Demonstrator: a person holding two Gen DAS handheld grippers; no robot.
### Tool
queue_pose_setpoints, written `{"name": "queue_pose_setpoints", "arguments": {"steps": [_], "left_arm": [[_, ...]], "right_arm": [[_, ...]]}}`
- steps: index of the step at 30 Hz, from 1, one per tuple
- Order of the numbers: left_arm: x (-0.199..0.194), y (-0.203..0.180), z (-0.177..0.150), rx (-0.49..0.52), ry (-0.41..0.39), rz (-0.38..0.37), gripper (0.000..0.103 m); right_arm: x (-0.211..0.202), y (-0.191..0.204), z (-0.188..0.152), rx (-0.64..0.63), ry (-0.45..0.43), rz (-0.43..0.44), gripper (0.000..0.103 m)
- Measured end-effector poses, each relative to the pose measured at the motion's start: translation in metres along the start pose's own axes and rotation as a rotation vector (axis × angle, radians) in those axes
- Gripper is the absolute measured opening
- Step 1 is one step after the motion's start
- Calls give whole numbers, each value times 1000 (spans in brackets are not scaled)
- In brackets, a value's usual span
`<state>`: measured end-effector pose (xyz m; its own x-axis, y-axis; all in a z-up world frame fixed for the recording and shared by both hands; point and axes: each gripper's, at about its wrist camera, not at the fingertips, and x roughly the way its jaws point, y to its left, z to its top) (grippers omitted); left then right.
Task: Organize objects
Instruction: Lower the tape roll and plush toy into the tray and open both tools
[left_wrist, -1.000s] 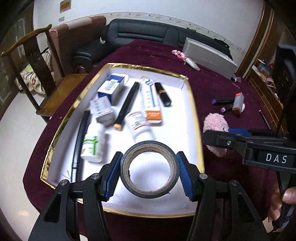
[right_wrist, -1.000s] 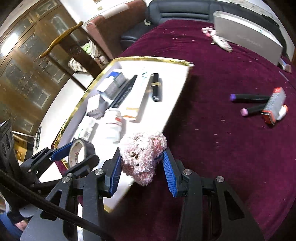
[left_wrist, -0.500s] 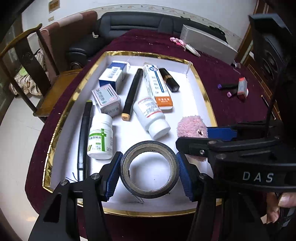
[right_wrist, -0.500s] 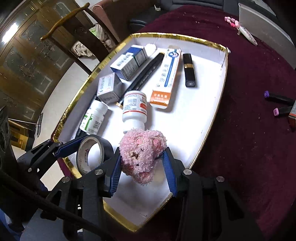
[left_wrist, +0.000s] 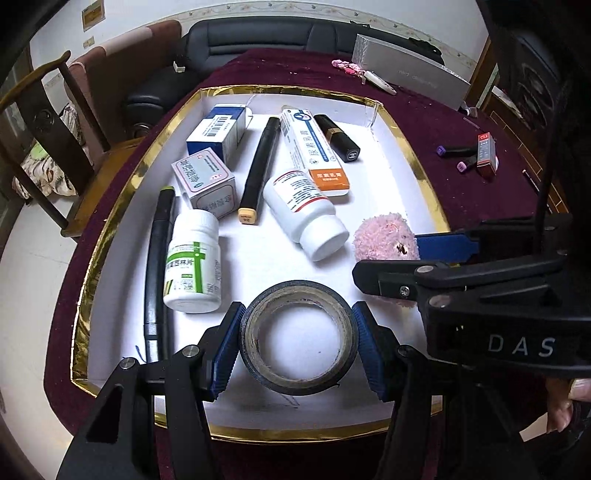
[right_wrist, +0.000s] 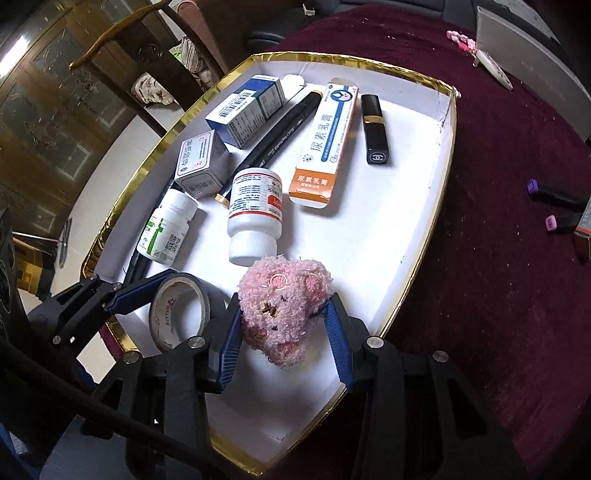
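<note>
Over the near end of the white tray (left_wrist: 391, 155), the left gripper (left_wrist: 299, 341) clamps the stiff, light tape roll (left_wrist: 299, 343) by its outer rim; the right gripper (right_wrist: 282, 332) squeezes the soft pink plush toy (right_wrist: 284, 310) at its sides, both above the tray floor

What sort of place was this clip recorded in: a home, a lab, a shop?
Most likely a home living or dining room. A black leather sofa sits behind the table with the dark red velvet cloth, a carved wooden chair stands beside it, and a glass-fronted wooden cabinet lines the wall.
</note>
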<state>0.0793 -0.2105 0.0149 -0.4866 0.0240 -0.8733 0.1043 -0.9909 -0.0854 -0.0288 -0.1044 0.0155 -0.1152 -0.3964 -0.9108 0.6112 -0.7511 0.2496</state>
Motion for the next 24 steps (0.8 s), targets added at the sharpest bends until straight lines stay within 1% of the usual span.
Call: {"name": "queue_pose_setpoints", "arguments": {"steps": [10, 24], "left_arm": [[-2, 13, -6, 0, -15, 44, 53], [0, 16, -8, 19, -18, 63, 53]], "right_arm": [[9, 13, -1, -40, 22, 3, 42], [8, 18, -4, -63, 18, -31, 42]]}}
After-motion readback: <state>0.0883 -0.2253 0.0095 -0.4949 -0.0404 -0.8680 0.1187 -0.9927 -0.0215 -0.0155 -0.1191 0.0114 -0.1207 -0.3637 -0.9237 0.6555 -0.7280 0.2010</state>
